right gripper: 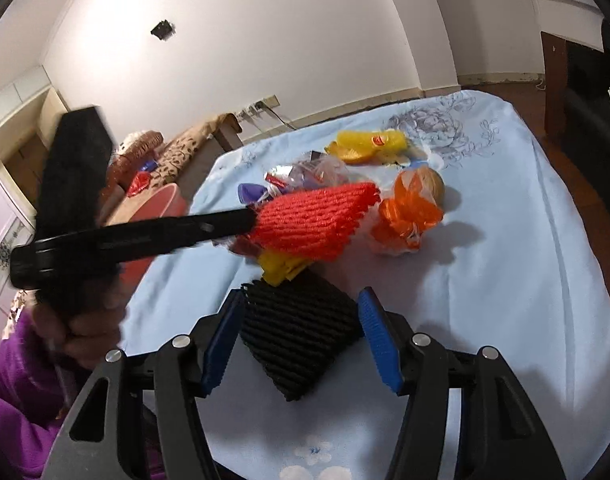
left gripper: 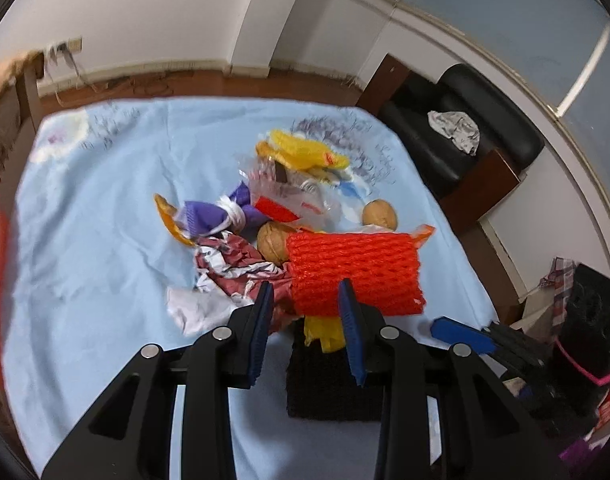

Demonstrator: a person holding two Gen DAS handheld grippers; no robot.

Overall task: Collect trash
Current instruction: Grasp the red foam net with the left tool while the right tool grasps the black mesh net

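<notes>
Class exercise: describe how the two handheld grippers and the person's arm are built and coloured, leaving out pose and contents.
Each gripper, left and right, has black angular plastic arms with silver round bolts and two flat blue ribbed fingers. The hand is bare, with a purple fuzzy sleeve.

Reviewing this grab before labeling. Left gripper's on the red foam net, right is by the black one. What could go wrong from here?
1. The left gripper holds only an edge of the red foam net, with a yellow scrap beneath; either could slip free.
2. The net touches a walnut, which might roll if dragged.
3. The right gripper is open around the black foam net, close to the left one; they may collide.
</notes>
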